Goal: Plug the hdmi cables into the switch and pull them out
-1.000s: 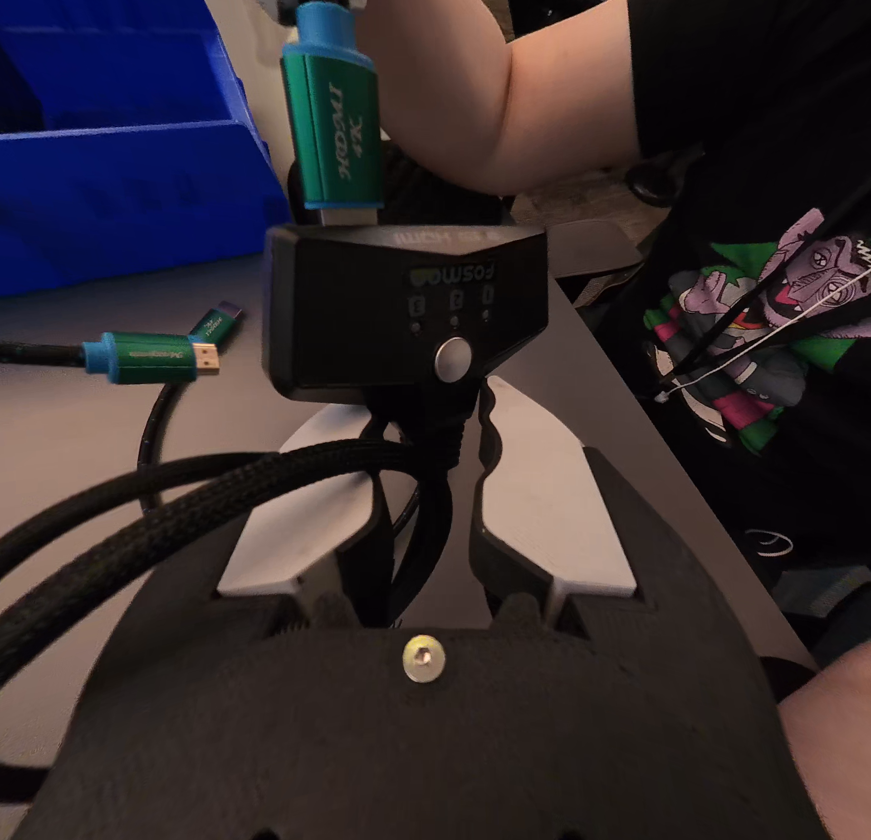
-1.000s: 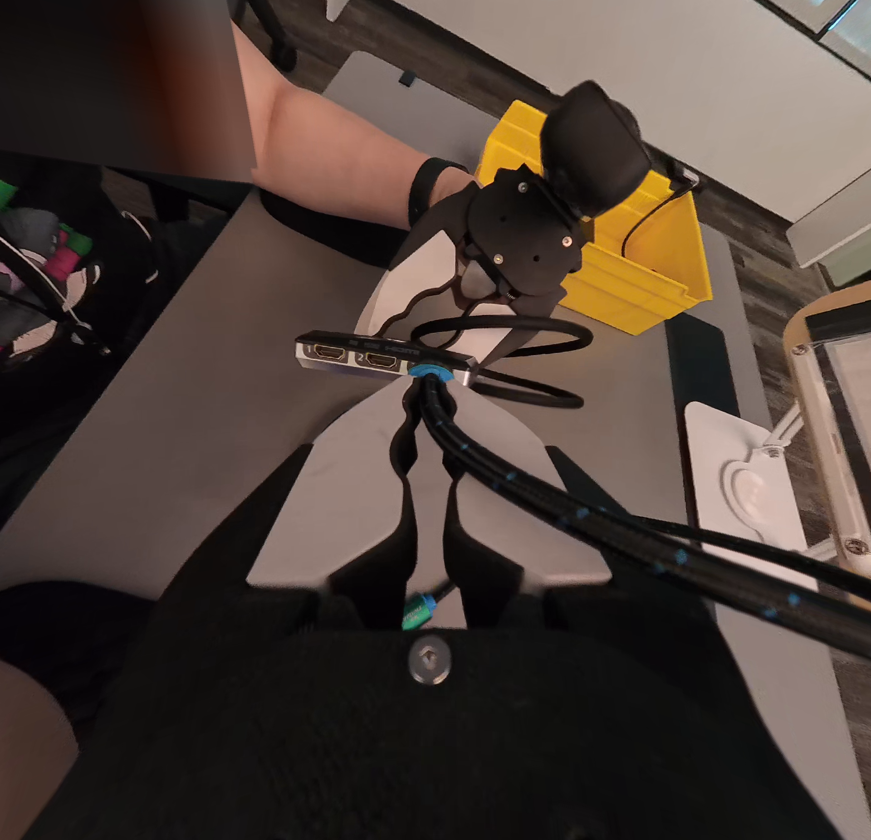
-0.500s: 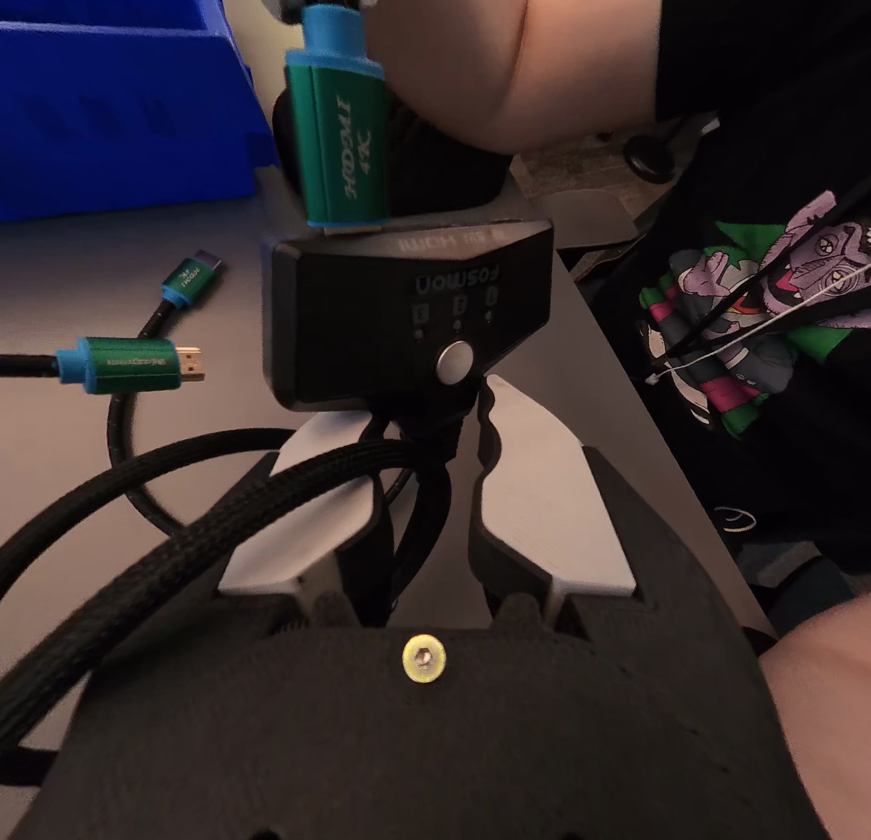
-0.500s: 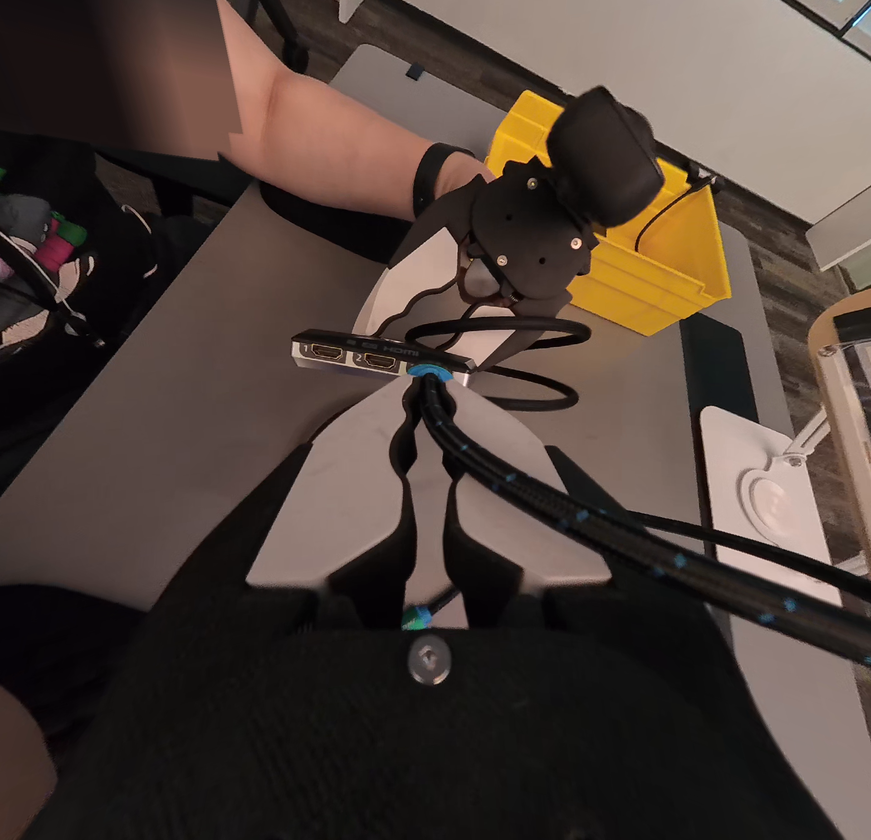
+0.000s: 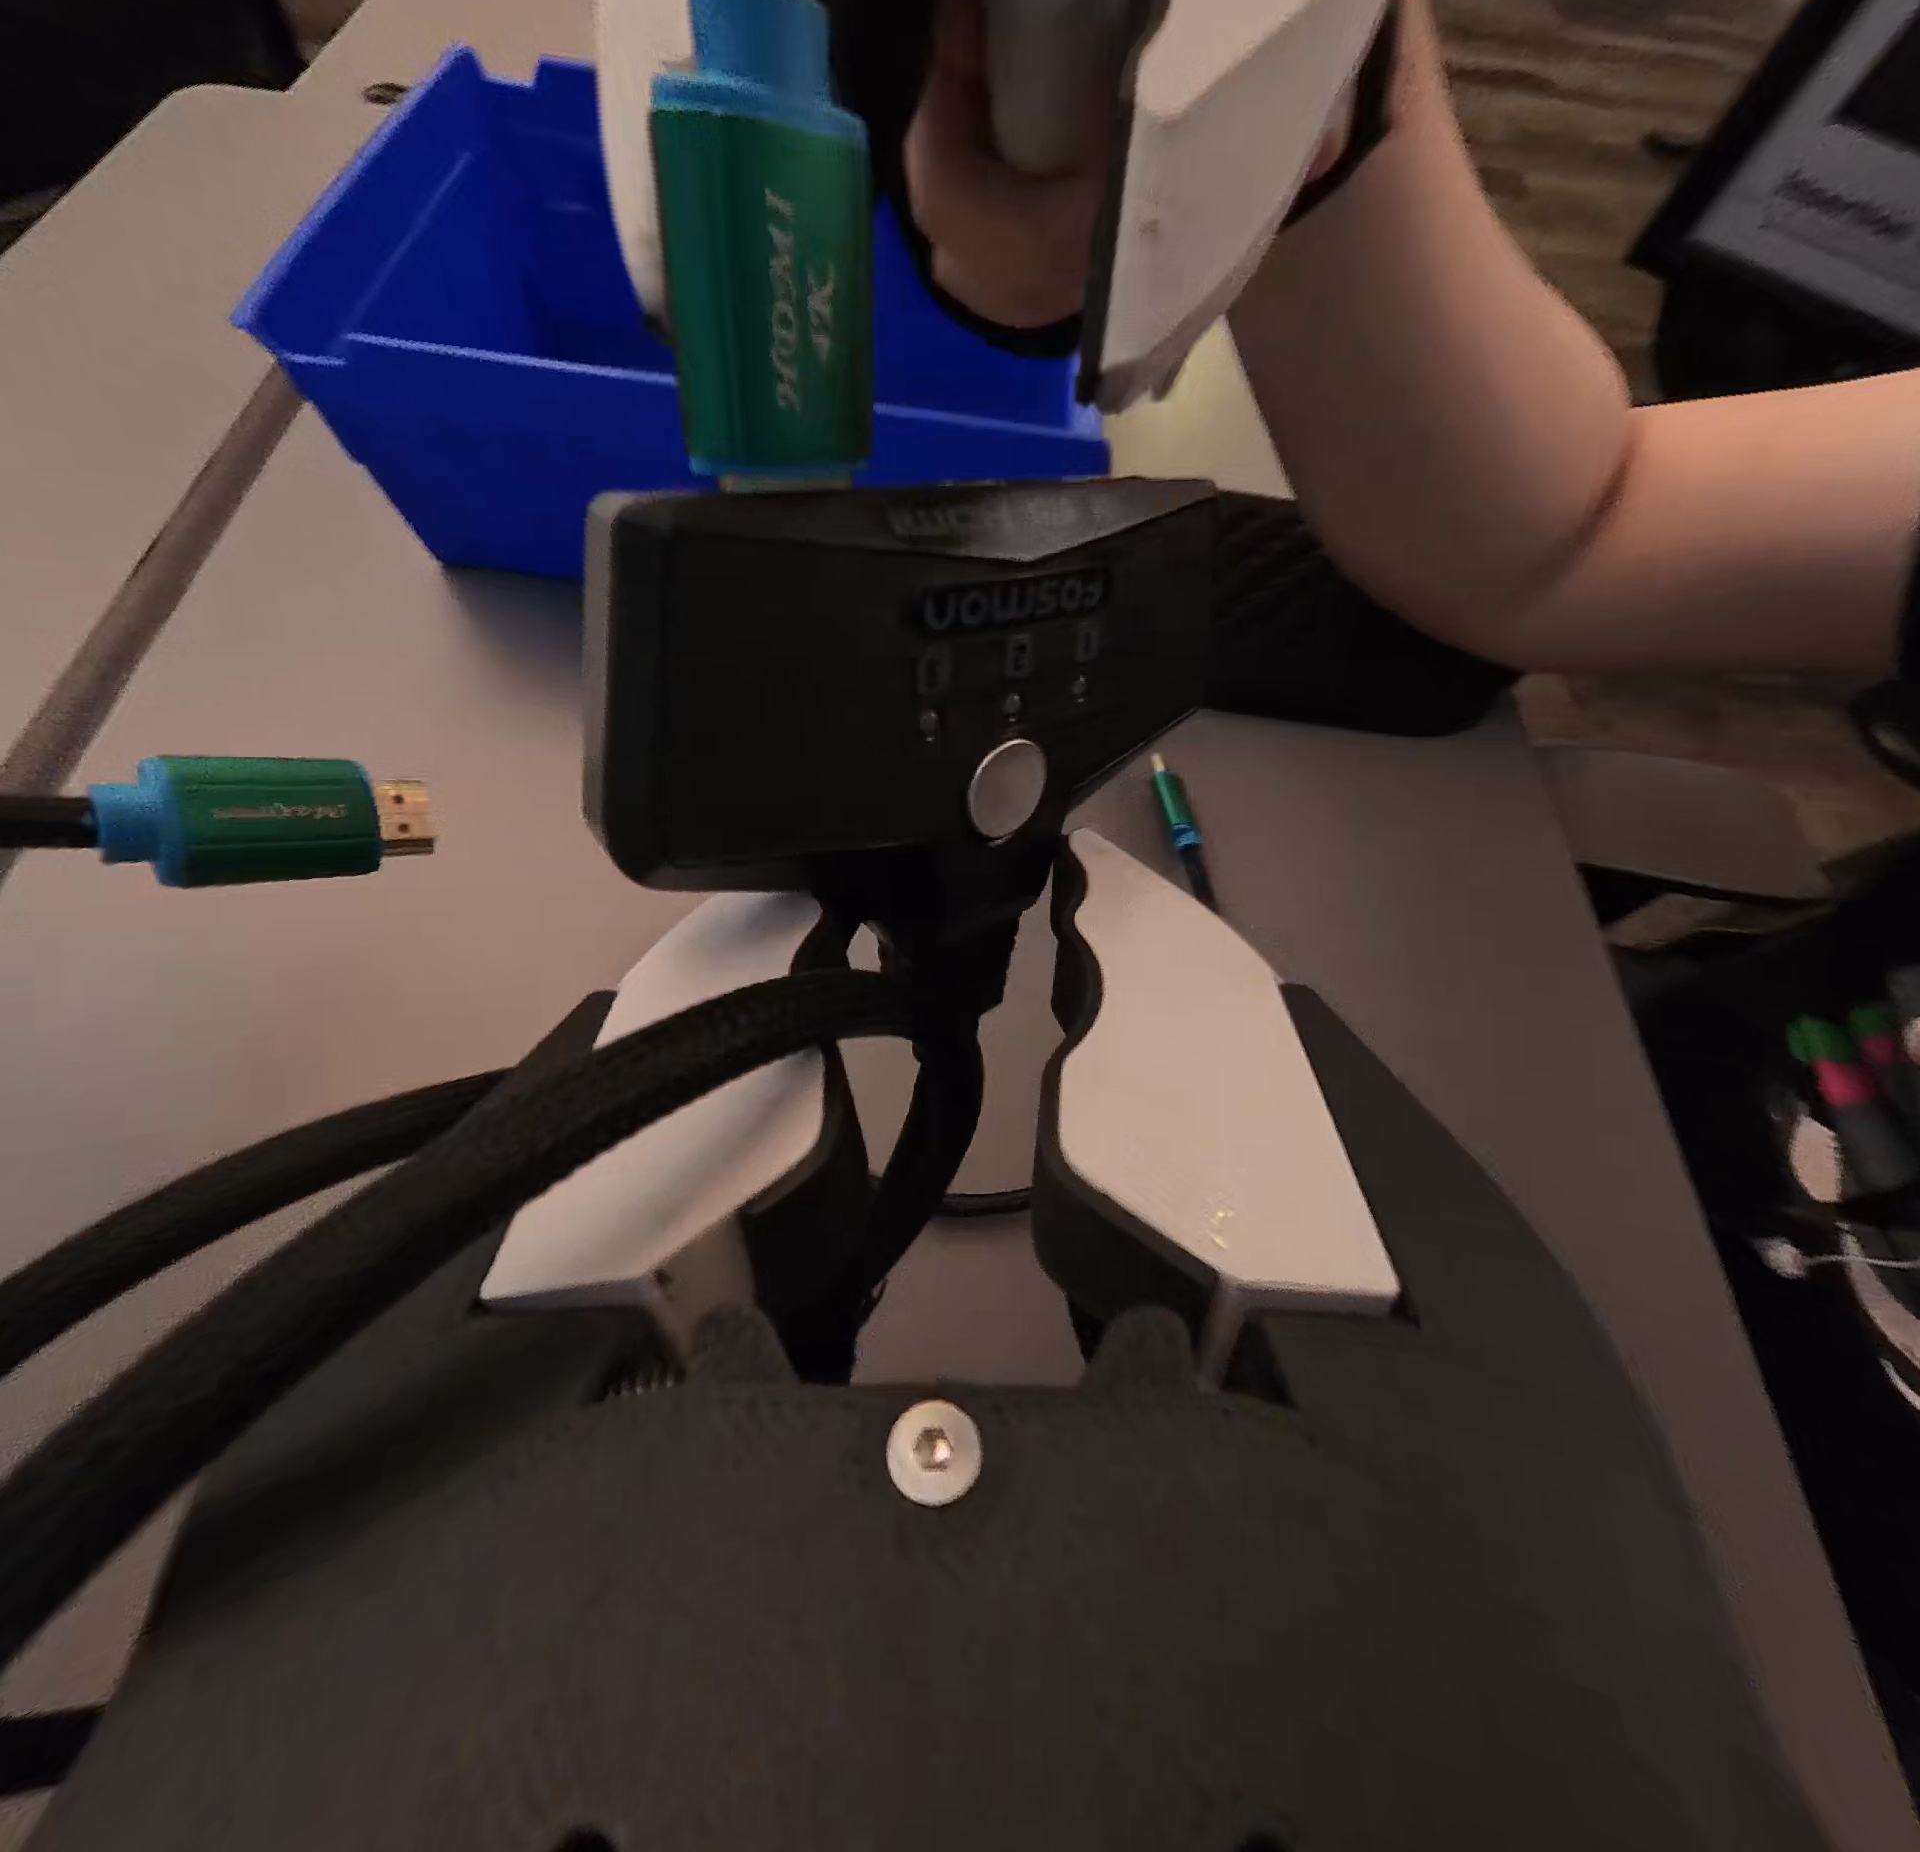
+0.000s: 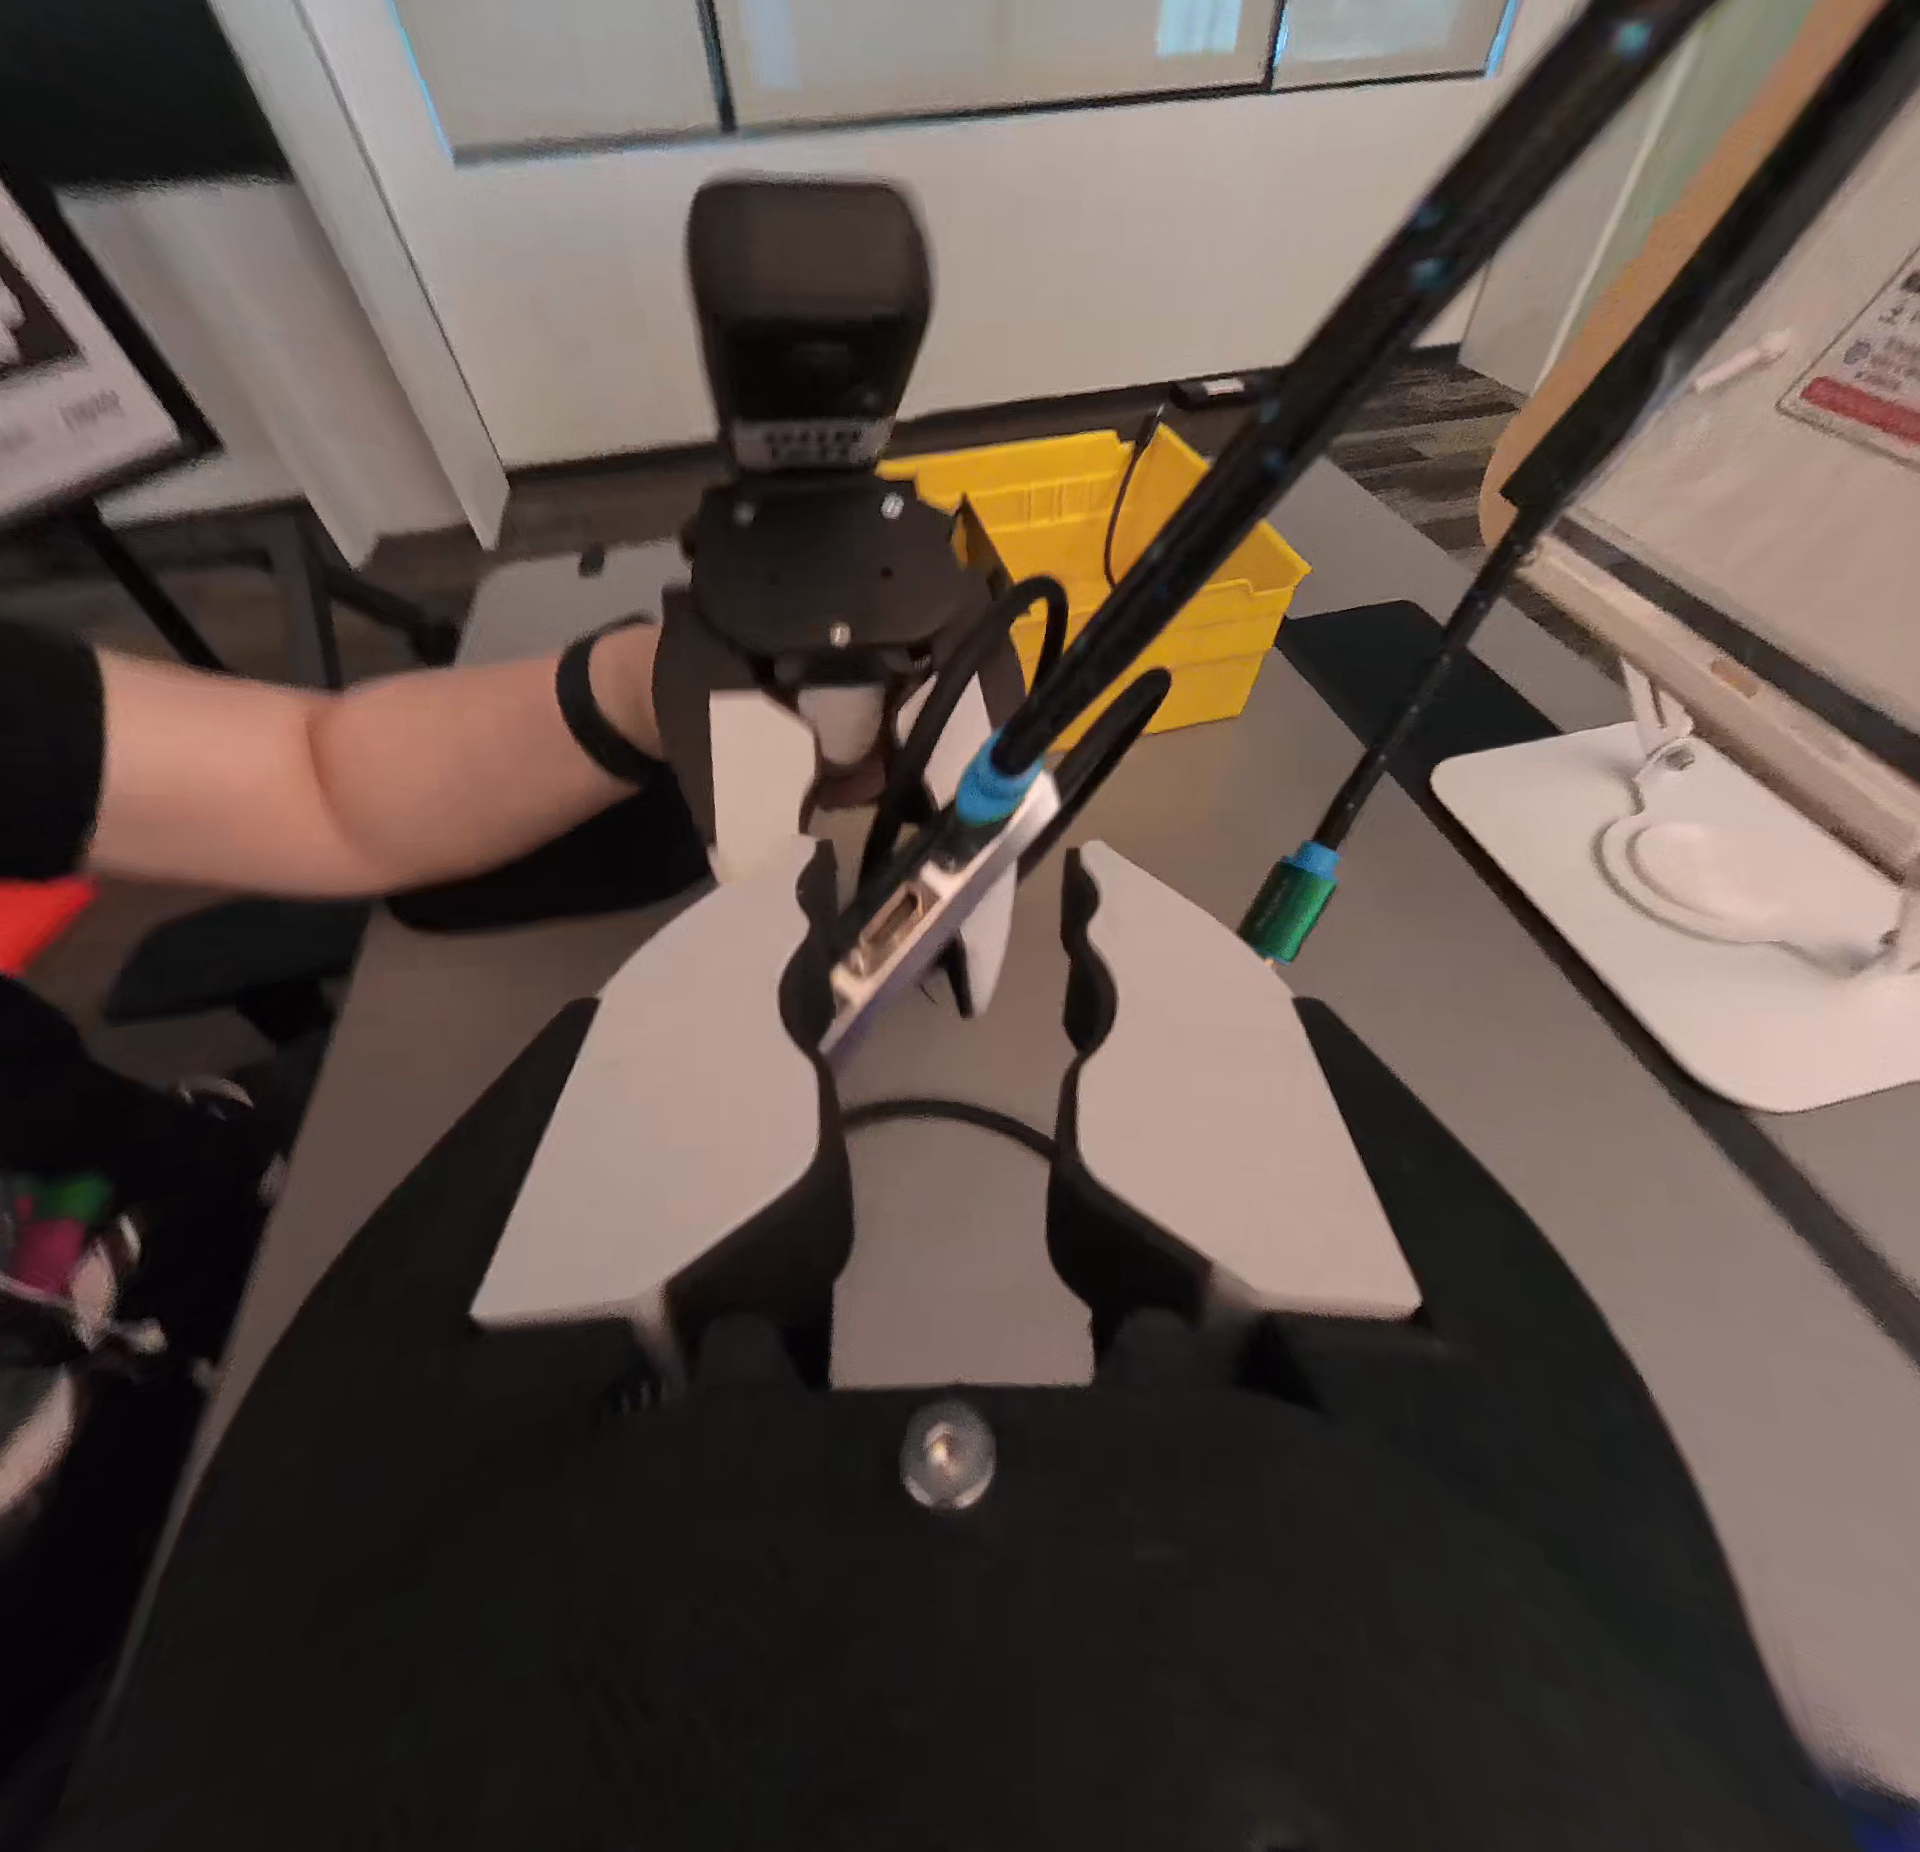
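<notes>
My left gripper is shut on the rear cable stub of the black HDMI switch and holds it above the grey table. A green HDMI plug with a blue collar sits in the switch's leftmost port. My right gripper is open, and its white fingers stand to either side of that plug without touching it. In the right wrist view the switch shows edge-on between my fingertips, with the blue collar beyond them. A second green plug hangs free at the left.
A blue bin stands behind the switch and a yellow bin behind the left gripper. A third small plug lies on the table. Thick braided cables drape over my left finger. A white stand is at the right. The gap from one gripper's tips to the other's is roughly 8 cm.
My right gripper has opened and let go of the plugged-in cable, which stays in the switch. Both grippers have swung round, so the bins and room now show behind.
</notes>
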`<state>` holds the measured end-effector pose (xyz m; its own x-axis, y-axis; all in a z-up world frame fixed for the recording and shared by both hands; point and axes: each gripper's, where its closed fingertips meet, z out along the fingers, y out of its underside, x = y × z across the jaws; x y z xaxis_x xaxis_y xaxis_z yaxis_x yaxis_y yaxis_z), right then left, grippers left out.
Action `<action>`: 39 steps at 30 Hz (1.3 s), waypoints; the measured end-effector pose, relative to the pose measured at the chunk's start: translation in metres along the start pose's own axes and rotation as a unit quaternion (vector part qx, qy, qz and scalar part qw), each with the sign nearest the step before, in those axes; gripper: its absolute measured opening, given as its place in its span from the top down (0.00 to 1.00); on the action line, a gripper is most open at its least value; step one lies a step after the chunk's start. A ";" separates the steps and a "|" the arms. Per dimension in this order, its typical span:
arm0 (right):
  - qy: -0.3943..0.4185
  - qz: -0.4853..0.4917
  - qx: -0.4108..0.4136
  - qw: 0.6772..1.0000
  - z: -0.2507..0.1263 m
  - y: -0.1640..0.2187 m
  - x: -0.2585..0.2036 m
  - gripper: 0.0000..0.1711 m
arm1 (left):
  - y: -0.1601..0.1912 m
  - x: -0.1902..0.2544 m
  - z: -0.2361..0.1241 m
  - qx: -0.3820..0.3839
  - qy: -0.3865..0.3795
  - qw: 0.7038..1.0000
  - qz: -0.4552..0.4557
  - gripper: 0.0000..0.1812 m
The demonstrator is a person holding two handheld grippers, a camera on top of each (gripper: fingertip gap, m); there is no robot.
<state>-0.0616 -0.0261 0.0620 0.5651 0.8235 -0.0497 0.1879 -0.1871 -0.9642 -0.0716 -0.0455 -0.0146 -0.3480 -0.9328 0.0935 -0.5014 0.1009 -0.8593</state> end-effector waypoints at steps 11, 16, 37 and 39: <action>0.027 0.134 -0.104 0.985 0.011 0.035 0.011 0.76 | -0.003 -0.025 -0.002 -0.012 -0.101 0.993 -0.053 0.81; -0.023 0.142 -0.102 0.984 0.023 0.038 0.007 0.87 | -0.003 -0.030 -0.010 -0.017 -0.128 0.990 -0.052 0.83; -0.099 0.108 0.068 0.987 0.032 0.010 0.012 0.81 | -0.038 -0.025 -0.047 0.220 0.067 0.961 -0.154 0.88; -0.079 0.109 0.106 0.985 0.022 -0.005 0.016 0.81 | -0.037 -0.021 -0.044 0.209 0.084 0.959 -0.171 0.88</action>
<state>-0.0706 0.0000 0.0601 0.4388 0.8524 -0.2845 -0.1046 -0.2660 -0.9583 -0.0807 -0.0144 0.0373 -0.3593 -0.8149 0.4548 -0.2603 -0.3805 -0.8874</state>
